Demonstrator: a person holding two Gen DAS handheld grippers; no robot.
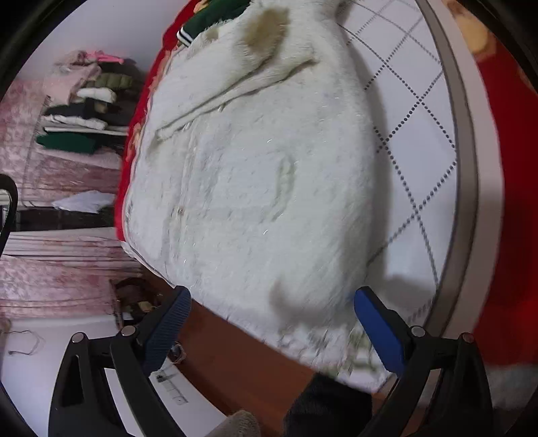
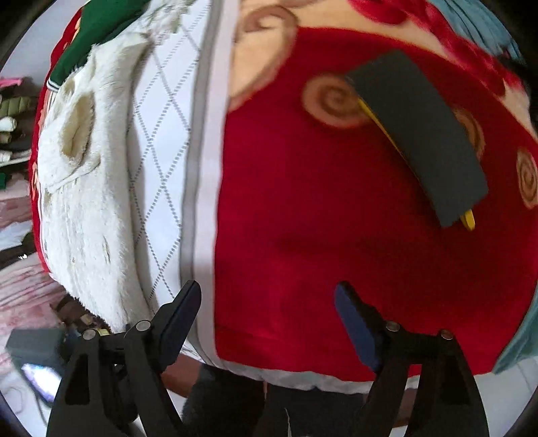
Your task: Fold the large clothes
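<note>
A fluffy white garment lies spread on a white quilted mat on the bed, with one sleeve folded across its upper part. My left gripper is open and empty, its blue pads either side of the garment's near hem, just above it. The same garment shows at the left of the right wrist view. My right gripper is open and empty over the red blanket, to the right of the mat's grey border.
A green garment lies at the far end of the bed. A dark flat board with a yellow strip rests on the red blanket. Folded clothes are stacked at the left. The wooden bed edge runs below.
</note>
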